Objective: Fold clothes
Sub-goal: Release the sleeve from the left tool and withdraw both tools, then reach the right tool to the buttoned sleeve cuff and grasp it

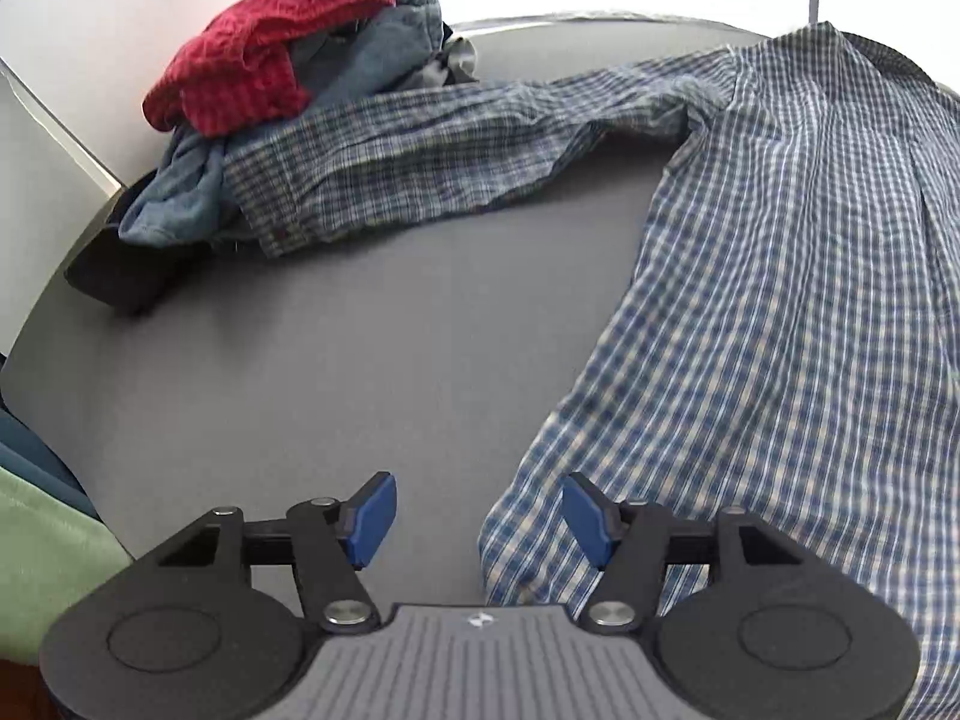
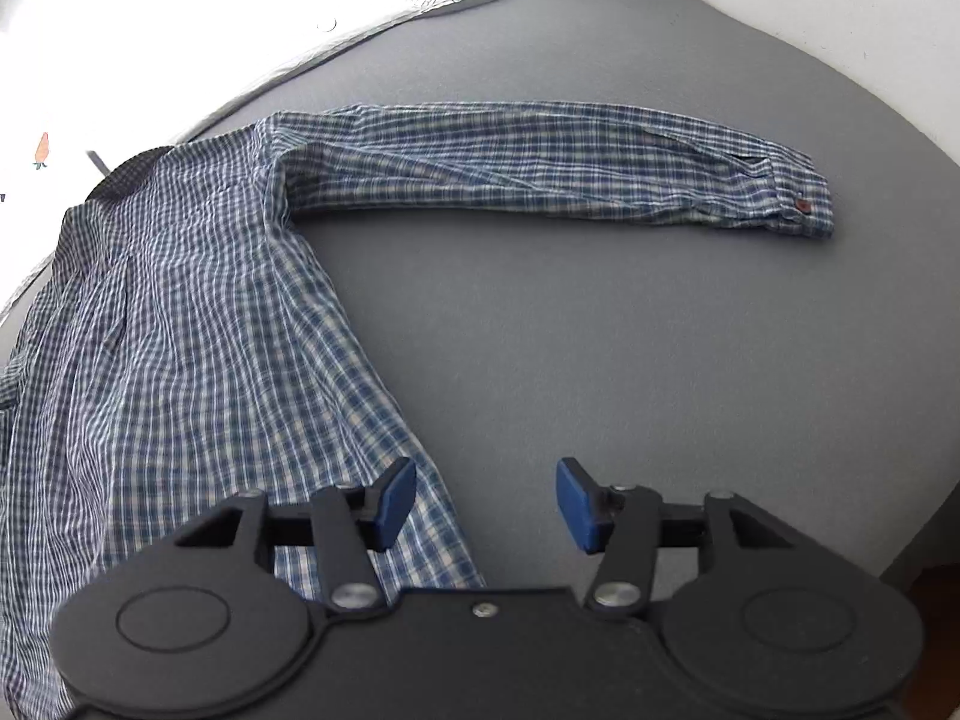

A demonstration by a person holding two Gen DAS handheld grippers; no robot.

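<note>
A blue and white checked shirt (image 1: 780, 300) lies spread flat on the grey table (image 1: 360, 330), back up, with both sleeves stretched out sideways. My left gripper (image 1: 480, 516) is open at the shirt's lower left hem corner; the corner lies between the blue pads (image 1: 372, 516), untouched by them. In the right wrist view the same shirt (image 2: 180, 330) fills the left side, its sleeve (image 2: 540, 168) reaching right to a buttoned cuff. My right gripper (image 2: 486, 501) is open over the lower right hem corner; its left pad hangs over the cloth.
A heap of clothes (image 1: 288, 90), red checked on top of blue denim, sits at the table's far left on the shirt's left sleeve end. A dark item (image 1: 114, 276) lies under it. White wall panels stand behind. Green cloth (image 1: 42, 552) shows at the near left edge.
</note>
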